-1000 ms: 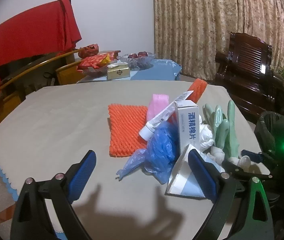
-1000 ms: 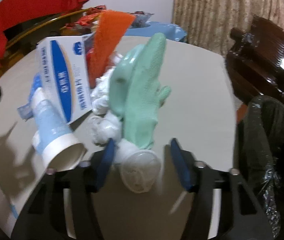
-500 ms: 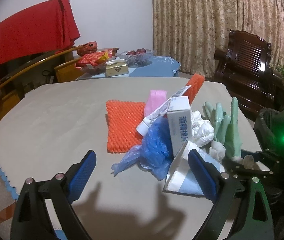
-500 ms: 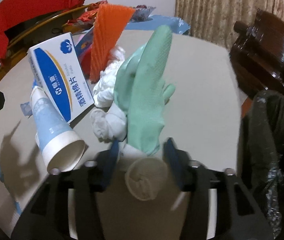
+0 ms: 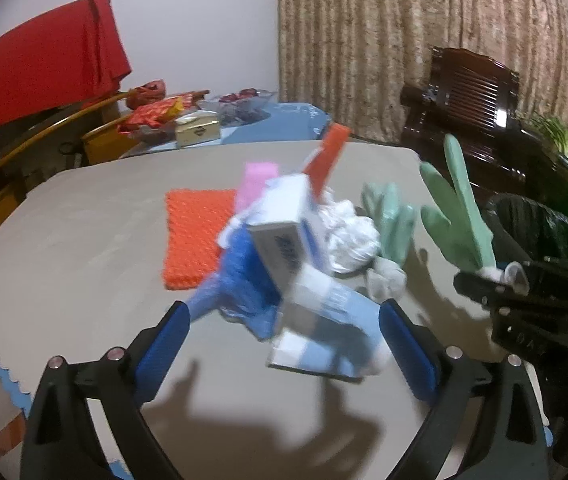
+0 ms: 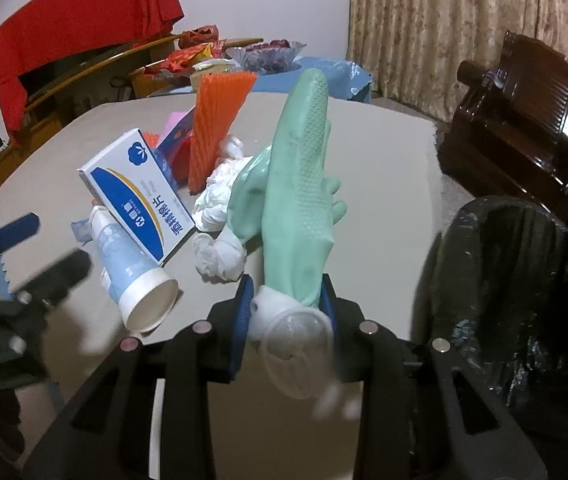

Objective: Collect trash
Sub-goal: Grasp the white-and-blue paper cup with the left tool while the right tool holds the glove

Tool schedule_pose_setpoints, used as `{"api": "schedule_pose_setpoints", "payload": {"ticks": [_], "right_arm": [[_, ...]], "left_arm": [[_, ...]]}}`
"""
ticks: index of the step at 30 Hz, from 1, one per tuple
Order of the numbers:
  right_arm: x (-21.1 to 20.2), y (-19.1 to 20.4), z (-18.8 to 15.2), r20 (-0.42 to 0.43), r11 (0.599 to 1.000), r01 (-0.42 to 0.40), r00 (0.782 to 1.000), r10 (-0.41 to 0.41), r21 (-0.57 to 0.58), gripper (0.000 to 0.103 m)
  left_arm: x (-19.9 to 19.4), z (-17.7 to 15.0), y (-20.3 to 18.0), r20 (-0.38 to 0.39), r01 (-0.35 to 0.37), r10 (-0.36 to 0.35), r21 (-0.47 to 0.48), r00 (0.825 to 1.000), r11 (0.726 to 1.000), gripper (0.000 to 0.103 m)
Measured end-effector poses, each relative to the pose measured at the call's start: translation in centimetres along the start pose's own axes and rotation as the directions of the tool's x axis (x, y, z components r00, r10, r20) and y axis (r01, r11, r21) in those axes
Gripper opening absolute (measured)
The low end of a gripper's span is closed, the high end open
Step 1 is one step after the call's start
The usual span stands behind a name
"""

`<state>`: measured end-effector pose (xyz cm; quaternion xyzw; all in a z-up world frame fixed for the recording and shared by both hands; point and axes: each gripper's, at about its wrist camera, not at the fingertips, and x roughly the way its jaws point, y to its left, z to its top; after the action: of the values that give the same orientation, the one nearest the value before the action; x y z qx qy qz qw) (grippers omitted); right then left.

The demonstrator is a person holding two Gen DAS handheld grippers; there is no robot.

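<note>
Left gripper hangs wide open over the paper cup and box on the table, while the right gripper, jaws just closing, clamps the green glove beside the black bin.

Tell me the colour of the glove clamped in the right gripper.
Pale mint green glove, with a bumpy textured palm; clearest in the right wrist view.

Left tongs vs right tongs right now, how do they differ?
The left tongs stand wide open and hold nothing; the right tongs have just been closing and clamp the green glove by its cuff. The left tongs face the paper cup. Both have blue pads.
</note>
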<state>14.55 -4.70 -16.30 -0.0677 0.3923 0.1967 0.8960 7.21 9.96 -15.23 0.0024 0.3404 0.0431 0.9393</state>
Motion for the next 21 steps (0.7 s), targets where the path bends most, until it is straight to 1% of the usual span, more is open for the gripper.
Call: {"api": "schedule_pose_setpoints", "payload": {"ticks": [6, 9, 17, 18, 20, 21], "right_arm": [[-0.6, -0.5, -0.6, -0.002, 1.0, -0.003, 1.0, 0.003, 0.02, 0.032], [-0.6, -0.5, -0.7, -0.002, 1.0, -0.001, 1.0, 0.001, 0.021, 0.032], [-0.5, -0.6, -0.3, -0.013, 1.0, -0.002, 1.0, 0.003, 0.024, 0.032], [-0.5, -0.5, -0.2, -0.015, 1.0, -0.003, 1.0, 0.003, 0.024, 0.032], [-0.5, -0.5, -0.2, -0.015, 1.0, -0.004, 1.0, 0.004, 0.025, 0.032], [-0.5, -0.5, -0.2, -0.015, 1.0, -0.004, 1.0, 0.005, 0.025, 0.032]], "left_arm": [[1.1, -0.9, -1.2, 0.022, 0.026, -0.027, 0.03, 0.999, 0.999, 0.097], [2.1, -1.3, -1.3, 0.0, 0.051, -0.051, 0.028, 0.999, 0.998, 0.097], [4.1, -2.0, -1.8, -0.035, 0.058, -0.057, 0.039, 0.998, 0.998, 0.097], [4.3, -2.1, -1.8, -0.039, 0.065, -0.064, 0.037, 0.997, 0.997, 0.096], [4.4, -2.1, -1.7, -0.041, 0.075, -0.073, 0.031, 0.996, 0.997, 0.089], [4.4, -2.2, -1.7, -0.046, 0.086, -0.085, 0.029, 0.995, 0.996, 0.081]]}}
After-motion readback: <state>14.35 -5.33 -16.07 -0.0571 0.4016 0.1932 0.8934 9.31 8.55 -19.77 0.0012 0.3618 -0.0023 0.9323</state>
